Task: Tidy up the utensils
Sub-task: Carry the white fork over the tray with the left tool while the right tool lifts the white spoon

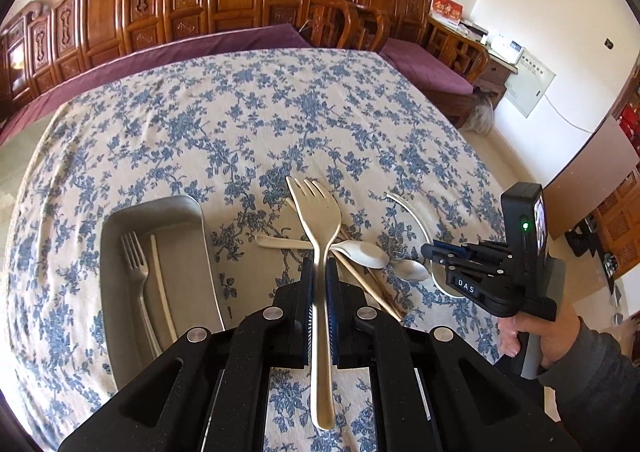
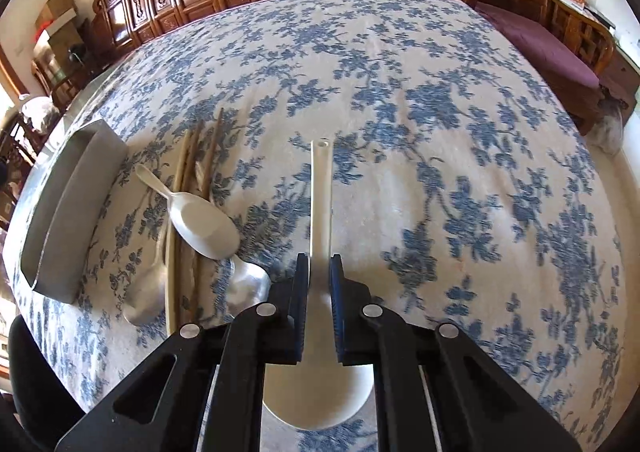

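The left tool is clamped on the handle of a gold fork, tines pointing away from the camera, the handle end projecting back past the pads. The fork is clear of the counter, above the loose pile of utensils.

The right tool has its jaws at a narrow setting around the handle of a white ladle. The pads sit just beside the handle on both sides; firm contact cannot be confirmed. The ladle bowl lies beneath the tool body, and the handle runs toward the far edge of the counter.

The pile lies to the left of the right tool: a white spoon, a metal spoon, a second metal spoon and several chopsticks, crossing and touching one another.

A grey metal tray stands near the left edge of the counter, apart from the pile. It holds a silver fork and a single white chopstick, side by side.

The counter carries a blue floral cloth.
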The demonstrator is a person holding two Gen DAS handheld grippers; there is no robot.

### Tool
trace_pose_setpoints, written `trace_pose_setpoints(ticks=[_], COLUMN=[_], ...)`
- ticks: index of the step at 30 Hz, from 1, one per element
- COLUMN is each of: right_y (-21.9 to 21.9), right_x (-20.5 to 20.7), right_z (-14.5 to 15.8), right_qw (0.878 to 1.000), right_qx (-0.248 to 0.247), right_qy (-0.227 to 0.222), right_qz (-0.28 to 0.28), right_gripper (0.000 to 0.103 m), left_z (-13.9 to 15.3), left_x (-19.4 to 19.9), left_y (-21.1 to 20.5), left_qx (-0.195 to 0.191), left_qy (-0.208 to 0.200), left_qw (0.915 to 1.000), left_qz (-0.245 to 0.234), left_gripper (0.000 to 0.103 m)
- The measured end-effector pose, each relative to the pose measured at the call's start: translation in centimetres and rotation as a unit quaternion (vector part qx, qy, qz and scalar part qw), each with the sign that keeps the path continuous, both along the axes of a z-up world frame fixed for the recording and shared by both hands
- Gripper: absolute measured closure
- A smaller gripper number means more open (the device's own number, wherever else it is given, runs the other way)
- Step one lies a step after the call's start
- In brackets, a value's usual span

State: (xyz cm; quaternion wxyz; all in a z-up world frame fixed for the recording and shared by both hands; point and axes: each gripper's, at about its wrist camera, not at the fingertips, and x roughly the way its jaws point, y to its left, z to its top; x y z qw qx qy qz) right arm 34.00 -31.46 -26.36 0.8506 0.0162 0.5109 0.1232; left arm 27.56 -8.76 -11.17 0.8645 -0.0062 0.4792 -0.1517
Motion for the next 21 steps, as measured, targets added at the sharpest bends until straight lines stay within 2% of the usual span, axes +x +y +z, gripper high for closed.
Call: trace_pose_setpoints(ticks=[12,21], right_y=[-2.2,-0.6], right_x=[-2.4,-4.0], right_z=[3.2,7.3], right_qw=[0.999,0.997], right_qx=[-0.005,0.015], right_qy=[-0.033,-0.069], right_qz=[-0.023,-0.011], right_gripper=[0.091,0.091], left_z=[2.1,3.0], left_x=[-1.4,-1.8], left_y=[1.6,4.2], left_qx=[-0.002,-0.004], left_qy=[-0.022,-0.034], left_qw=[0.9997,0.9989], left_qz=[0.014,0.033], left_gripper=[0.098,0.098])
